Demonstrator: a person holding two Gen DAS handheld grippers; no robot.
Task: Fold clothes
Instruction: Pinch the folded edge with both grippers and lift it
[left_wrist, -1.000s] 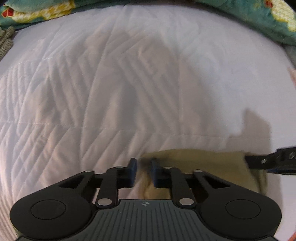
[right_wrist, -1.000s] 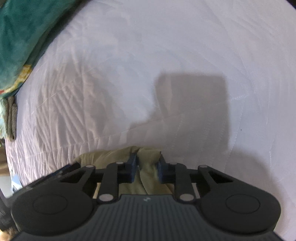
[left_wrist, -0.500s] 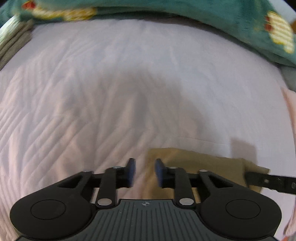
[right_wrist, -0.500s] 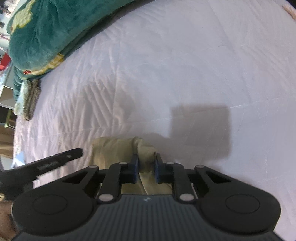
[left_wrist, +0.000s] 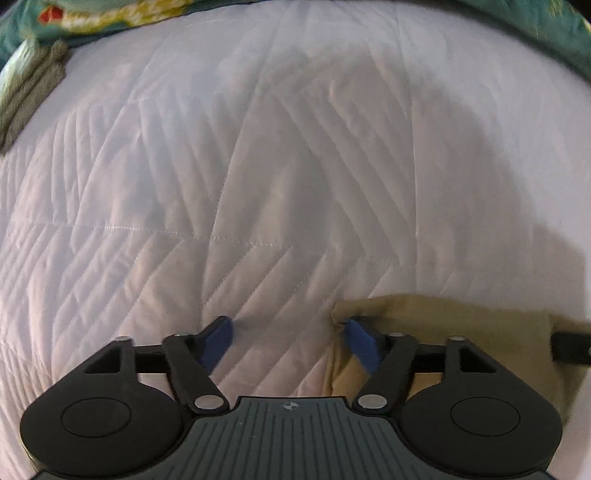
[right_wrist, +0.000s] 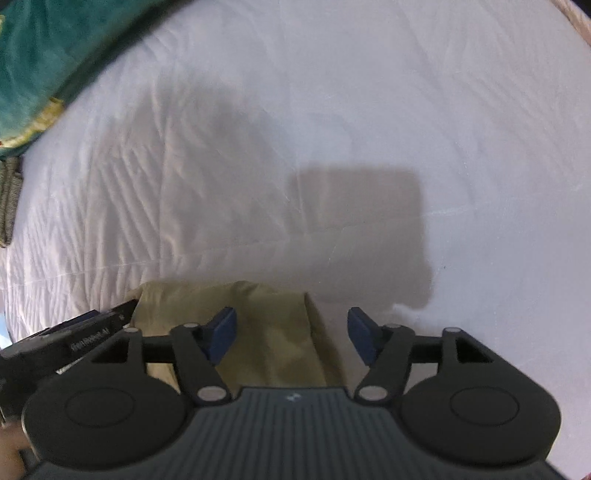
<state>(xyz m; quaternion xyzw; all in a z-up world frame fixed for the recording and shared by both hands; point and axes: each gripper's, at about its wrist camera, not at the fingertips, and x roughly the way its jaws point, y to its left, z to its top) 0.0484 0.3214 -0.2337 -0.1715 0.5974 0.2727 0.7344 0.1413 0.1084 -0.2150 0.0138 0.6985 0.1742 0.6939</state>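
1. White quilted bedspread (left_wrist: 258, 166) all round, teal blanket (right_wrist: 44, 48) at upper left.
2. Olive garment (right_wrist: 258, 325) folded small, low in frame (likely near finished).
3. Left gripper (left_wrist: 290, 338) and right gripper (right_wrist: 291, 334) opening, pinching nothing.
4. Plenty of bare quilt above.

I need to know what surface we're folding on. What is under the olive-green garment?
The olive-green garment lies on a white quilted bedspread that shows on all its visible sides. Whatever lies directly beneath the folded cloth is covered, and its near edge is hidden by the gripper bodies.
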